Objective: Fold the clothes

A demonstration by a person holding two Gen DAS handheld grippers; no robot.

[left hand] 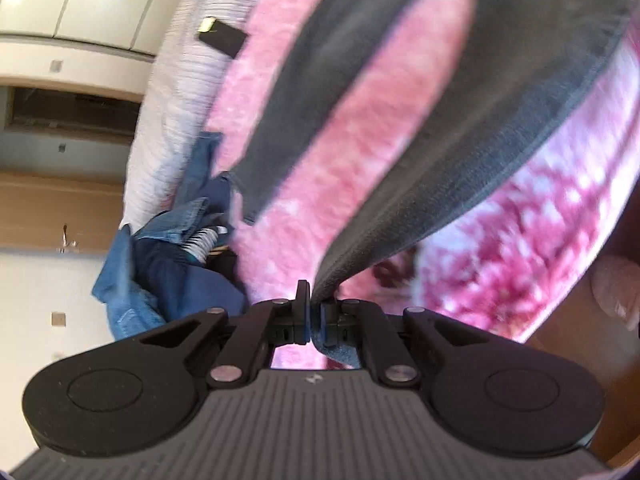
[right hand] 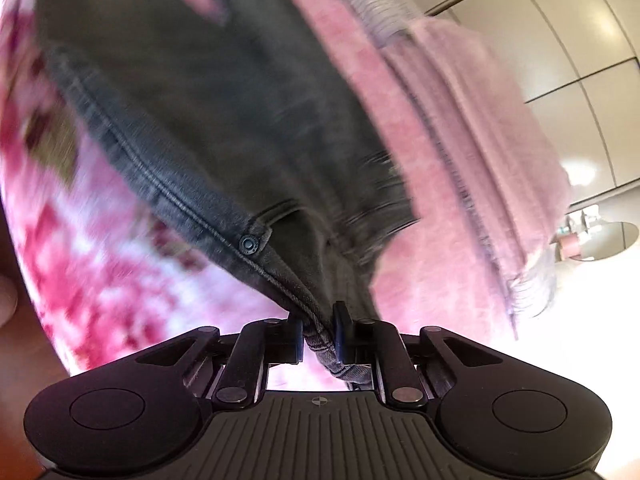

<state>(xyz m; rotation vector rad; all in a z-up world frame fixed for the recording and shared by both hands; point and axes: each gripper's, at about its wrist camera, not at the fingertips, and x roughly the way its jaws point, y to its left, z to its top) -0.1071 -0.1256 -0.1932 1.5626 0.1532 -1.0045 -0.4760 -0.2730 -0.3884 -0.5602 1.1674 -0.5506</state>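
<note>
Dark grey jeans point(left hand: 460, 112) stretch up and away over a pink floral bedspread point(left hand: 360, 152). My left gripper point(left hand: 314, 300) is shut on one edge of their fabric, which bunches between the pads. In the right wrist view the same jeans point(right hand: 248, 120) show a seam, a pocket corner and a rivet point(right hand: 249, 243). There my right gripper point(right hand: 320, 320) is shut on the thick seamed edge beside the pocket. Both views are blurred by motion.
A heap of blue denim and striped clothes point(left hand: 172, 248) lies at the bed's left edge. A black item point(left hand: 222, 38) rests on white ribbed bedding point(left hand: 180, 92). A pink blanket point(right hand: 472, 152) hangs at the right. White cupboards point(right hand: 580, 80) stand behind. A fingertip point(left hand: 616, 292) shows at the right.
</note>
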